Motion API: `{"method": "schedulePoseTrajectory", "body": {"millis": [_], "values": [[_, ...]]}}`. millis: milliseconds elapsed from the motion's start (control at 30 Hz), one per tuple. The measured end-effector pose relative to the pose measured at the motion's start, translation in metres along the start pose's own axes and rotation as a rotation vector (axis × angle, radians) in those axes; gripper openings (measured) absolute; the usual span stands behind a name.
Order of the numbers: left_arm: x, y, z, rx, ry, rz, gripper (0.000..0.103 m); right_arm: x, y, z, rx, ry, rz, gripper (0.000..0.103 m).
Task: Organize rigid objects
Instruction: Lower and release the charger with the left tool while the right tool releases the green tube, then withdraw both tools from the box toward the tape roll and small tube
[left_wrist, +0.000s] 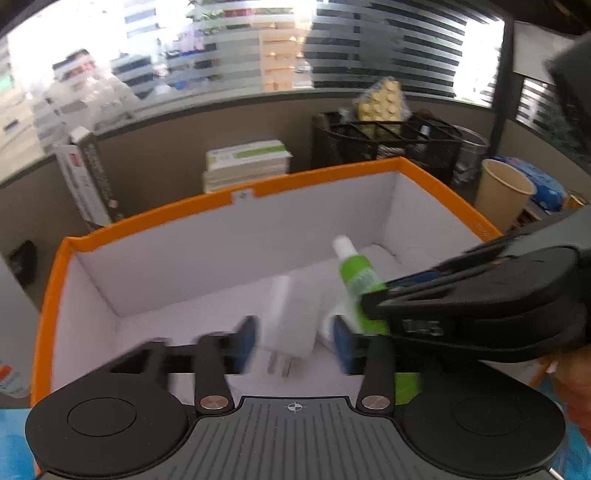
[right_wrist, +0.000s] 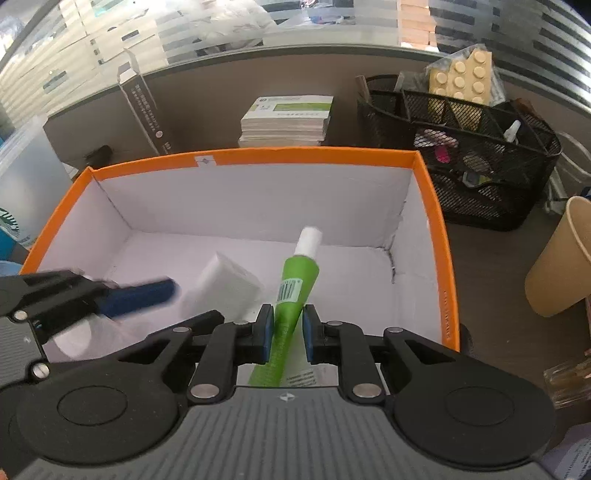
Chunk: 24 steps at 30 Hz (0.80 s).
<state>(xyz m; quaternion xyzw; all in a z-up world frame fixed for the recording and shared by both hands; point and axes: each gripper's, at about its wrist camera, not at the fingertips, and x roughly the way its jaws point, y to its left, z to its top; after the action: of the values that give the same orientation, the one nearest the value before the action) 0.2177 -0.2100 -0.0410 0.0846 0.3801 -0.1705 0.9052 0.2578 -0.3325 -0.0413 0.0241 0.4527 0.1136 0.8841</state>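
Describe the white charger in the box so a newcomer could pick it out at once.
Find the orange-rimmed box with white walls in front of the black mesh organizer. On its floor, left of the green tube held by the right hand-held gripper, lies the white charger. It is a blocky white cube with metal prongs, unlike the slim green tube with its white cap.

This is an office, a desk pushed up against a low grey-brown partition (right_wrist: 229, 92) with frosted, striped glass (right_wrist: 517, 33) above it. Through the glass, shelves of boxes blur together. On the desk sit a black mesh desk organizer (right_wrist: 480, 147) stuffed with small supplies, a stack of booklets (right_wrist: 286, 120), a paper cup (right_wrist: 561, 258) and an orange-rimmed cardboard box (right_wrist: 436, 206).
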Motion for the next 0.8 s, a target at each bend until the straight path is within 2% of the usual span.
{"method": "schedulePoseTrajectory", "body": {"millis": [33, 167, 467, 500, 567, 700, 800], "values": [[-0.002, 0.003, 0.001, -0.009, -0.006, 0.008, 0.073, -0.001, 0.0, 0.0, -0.004, -0.006, -0.009, 0.016], [-0.016, 0.007, 0.005, -0.014, -0.044, 0.01, 0.089, -0.015, 0.0, 0.002, -0.011, -0.041, -0.026, 0.021], [-0.065, 0.01, 0.009, 0.005, -0.136, 0.019, 0.095, -0.055, 0.002, -0.002, -0.001, -0.135, -0.049, 0.024], [-0.074, 0.011, 0.009, 0.007, -0.156, 0.02, 0.095, -0.062, 0.003, -0.003, -0.004, -0.151, -0.047, 0.026], [-0.092, 0.015, 0.007, 0.009, -0.195, 0.023, 0.1, -0.079, 0.007, -0.008, -0.02, -0.193, -0.05, 0.046], [-0.138, 0.027, -0.015, 0.037, -0.301, 0.044, 0.103, -0.122, 0.021, -0.036, -0.085, -0.302, -0.079, 0.05], [-0.161, 0.033, -0.042, 0.068, -0.336, 0.048, 0.103, -0.149, 0.029, -0.071, -0.128, -0.374, -0.078, 0.054]]}}
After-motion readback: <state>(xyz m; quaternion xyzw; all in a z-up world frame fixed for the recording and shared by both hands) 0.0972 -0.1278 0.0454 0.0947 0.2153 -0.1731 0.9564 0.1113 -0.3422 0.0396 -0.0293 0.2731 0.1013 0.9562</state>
